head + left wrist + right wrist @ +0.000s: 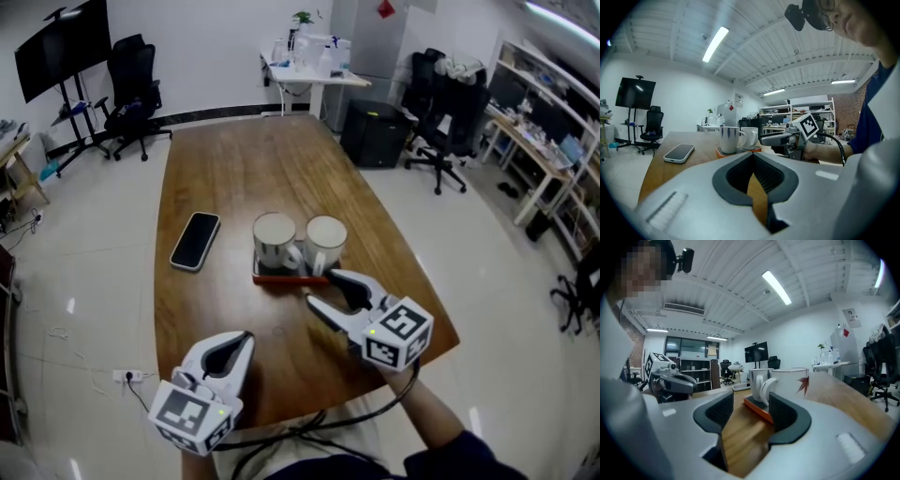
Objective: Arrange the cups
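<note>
Two cups share one red tray near the middle of your bench: the left cup and the right cup stand upright, side by side, rims almost touching, both handles turned toward you. One phone lies flat to the left of the tray, apart from it.

And my two hand-held grippers?

Your left hand-held gripper has its jaws pressed together with nothing in them. It sits low over the bench near the near edge, well apart from the cups. Your right hand-held gripper has its jaws spread and empty. It points at the tray's near edge and stops just short of it, in line with the right cup.

Where is there room?

Open wood runs from the cups to the far end of the bench. A bare strip lies between the right cup and the right edge. More open wood lies between the phone and your left hand-held gripper.
</note>
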The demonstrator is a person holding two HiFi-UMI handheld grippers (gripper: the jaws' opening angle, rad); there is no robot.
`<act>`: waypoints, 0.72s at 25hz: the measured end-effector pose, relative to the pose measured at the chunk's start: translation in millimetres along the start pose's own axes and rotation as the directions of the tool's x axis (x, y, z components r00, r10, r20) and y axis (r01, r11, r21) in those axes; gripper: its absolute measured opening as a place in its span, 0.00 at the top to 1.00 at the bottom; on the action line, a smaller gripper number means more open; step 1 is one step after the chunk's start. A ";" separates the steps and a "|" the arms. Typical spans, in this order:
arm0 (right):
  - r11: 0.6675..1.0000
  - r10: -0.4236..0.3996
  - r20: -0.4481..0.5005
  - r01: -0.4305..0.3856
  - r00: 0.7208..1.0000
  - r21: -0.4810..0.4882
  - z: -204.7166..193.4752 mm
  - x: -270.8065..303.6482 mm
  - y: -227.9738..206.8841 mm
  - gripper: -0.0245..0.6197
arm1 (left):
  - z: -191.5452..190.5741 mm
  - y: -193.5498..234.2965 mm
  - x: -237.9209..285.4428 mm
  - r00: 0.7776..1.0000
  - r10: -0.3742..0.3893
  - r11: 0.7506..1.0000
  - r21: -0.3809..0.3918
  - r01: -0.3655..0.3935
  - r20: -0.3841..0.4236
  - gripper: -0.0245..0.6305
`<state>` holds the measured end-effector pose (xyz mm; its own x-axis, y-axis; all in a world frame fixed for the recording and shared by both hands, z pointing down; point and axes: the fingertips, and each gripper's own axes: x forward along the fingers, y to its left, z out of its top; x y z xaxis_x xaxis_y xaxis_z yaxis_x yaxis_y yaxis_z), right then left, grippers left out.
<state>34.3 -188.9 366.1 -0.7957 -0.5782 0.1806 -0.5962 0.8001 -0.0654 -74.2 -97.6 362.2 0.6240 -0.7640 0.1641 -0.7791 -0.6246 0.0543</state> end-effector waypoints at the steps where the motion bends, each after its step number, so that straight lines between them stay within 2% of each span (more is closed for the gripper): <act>1: 1.000 -0.001 -0.002 0.001 1.000 0.002 -0.5 1.6 -2.8 0.61 | 0.6 -1.0 -0.1 1.000 0.001 1.000 -0.006 -0.001 -0.002 0.96; 12: 1.000 0.026 -0.018 -0.026 0.999 0.002 2.2 17.6 -12.0 0.65 | 2.0 -3.1 -1.1 1.000 0.003 1.000 -0.023 -0.003 -0.008 0.96; 15: 1.000 0.022 -0.021 -0.022 1.000 0.002 3.2 21.3 -15.4 0.70 | 2.7 -2.8 -1.5 1.000 0.005 1.000 -0.020 -0.005 -0.008 0.96; 18: 1.000 0.003 -0.016 -0.003 1.000 0.007 3.5 21.3 -19.2 0.82 | 1.5 -4.5 -1.1 1.000 0.000 1.000 -0.026 0.000 -0.008 0.96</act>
<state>28.4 -217.1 367.8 -0.7959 -0.5728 0.1961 -0.5944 0.8009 -0.0730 -71.3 -94.3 360.3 0.6235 -0.7627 0.1720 -0.7805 -0.6200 0.0801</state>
